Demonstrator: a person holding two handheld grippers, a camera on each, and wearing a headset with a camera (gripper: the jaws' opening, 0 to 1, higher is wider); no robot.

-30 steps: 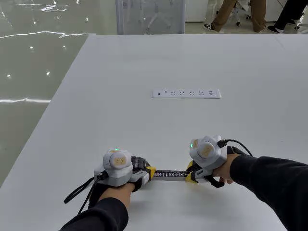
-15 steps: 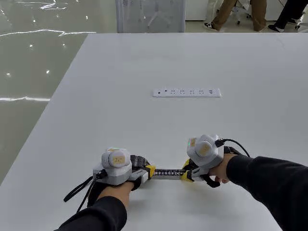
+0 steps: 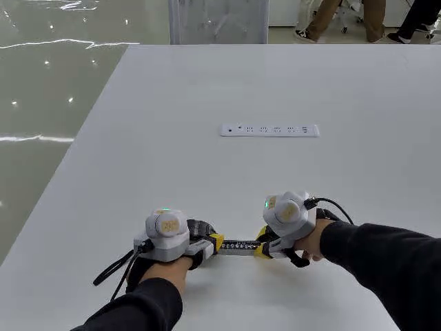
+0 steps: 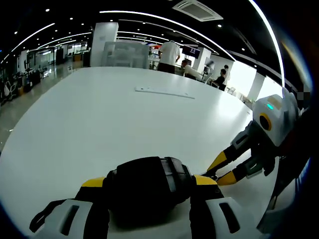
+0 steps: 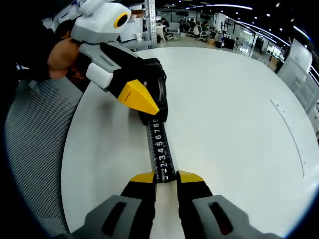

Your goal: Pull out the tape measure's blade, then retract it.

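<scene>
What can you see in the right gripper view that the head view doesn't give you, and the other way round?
Right gripper view: the printed numbers on the blade are readable, with the right gripper shut on its end. Head view: glossy floor beside the table, and the person's two dark sleeves. Both: the short pulled-out blade, the left gripper holding the tape measure case, and the power strip.

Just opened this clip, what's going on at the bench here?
A person is working a tape measure over a white table. The left hand-held gripper clamps the black case, while the right hand-held gripper pinches the tip of the blade. A short stretch of blade is out between them.
</scene>
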